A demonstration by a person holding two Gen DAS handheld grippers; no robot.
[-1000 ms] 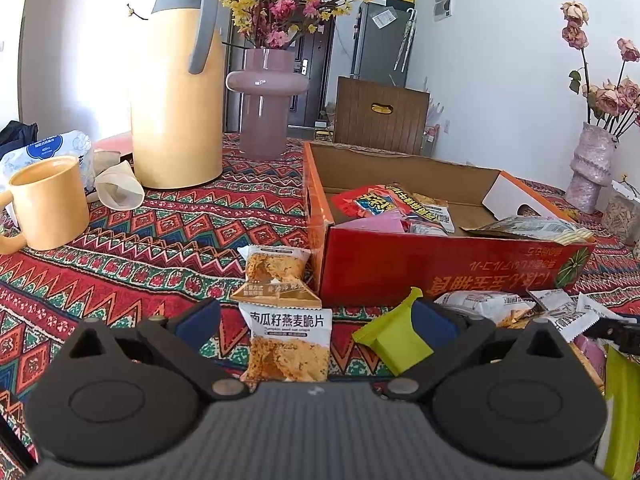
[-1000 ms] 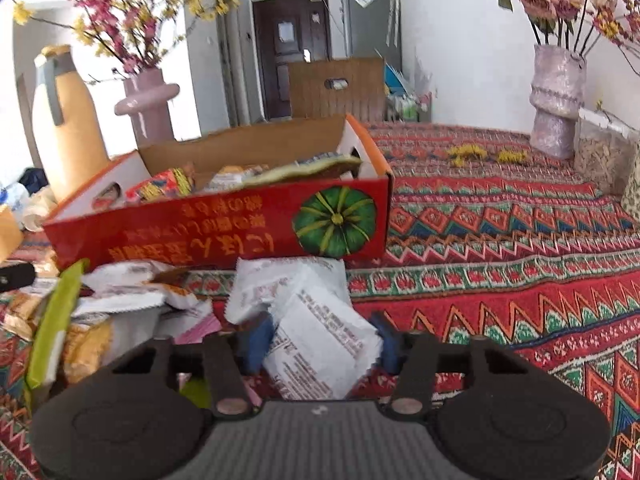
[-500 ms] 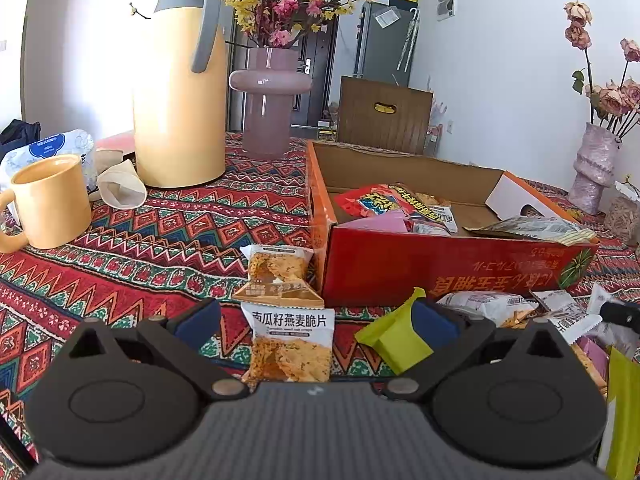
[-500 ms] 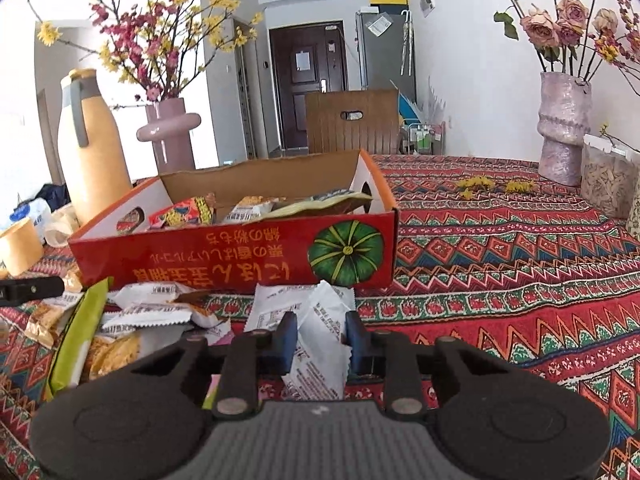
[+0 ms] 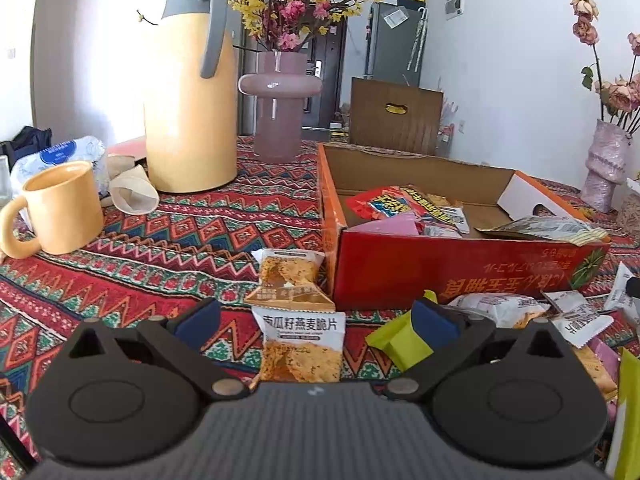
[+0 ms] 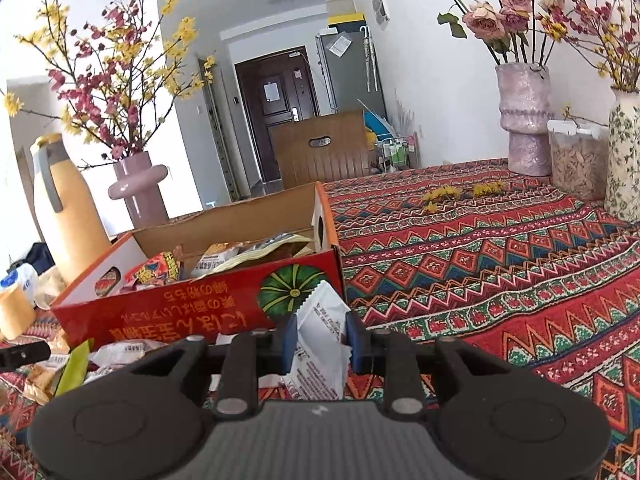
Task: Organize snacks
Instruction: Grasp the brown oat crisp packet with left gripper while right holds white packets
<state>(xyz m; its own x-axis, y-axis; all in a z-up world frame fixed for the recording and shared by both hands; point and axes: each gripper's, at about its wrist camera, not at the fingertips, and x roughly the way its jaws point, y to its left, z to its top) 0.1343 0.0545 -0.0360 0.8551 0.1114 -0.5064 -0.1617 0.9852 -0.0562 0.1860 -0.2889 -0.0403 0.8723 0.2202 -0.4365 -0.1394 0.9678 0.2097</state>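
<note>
A red cardboard box (image 5: 448, 272) (image 6: 192, 312) holds several snack packets. My right gripper (image 6: 322, 340) is shut on a white printed snack packet (image 6: 322, 344), lifted in front of the box's near wall. My left gripper (image 5: 316, 324) stands open low over the patterned cloth, with an orange-and-white oat crisp packet (image 5: 302, 346) lying between its fingers, untouched. A second brown crisp packet (image 5: 288, 280) lies just beyond it. A yellow-green packet (image 5: 400, 344) sits by the left gripper's right finger. More loose packets (image 5: 520, 312) (image 6: 120, 354) lie before the box.
A yellow mug (image 5: 60, 208), a tall yellow thermos jug (image 5: 192, 108) and a pink flower vase (image 5: 280, 108) stand left of the box. Further vases (image 6: 524, 120) and a clear jar (image 6: 576, 156) stand at the far right. A wooden chair back (image 6: 320, 152) is behind the table.
My right gripper closed on the white packet and lifted it off the pile toward the box. The left gripper stayed where it was, open.
</note>
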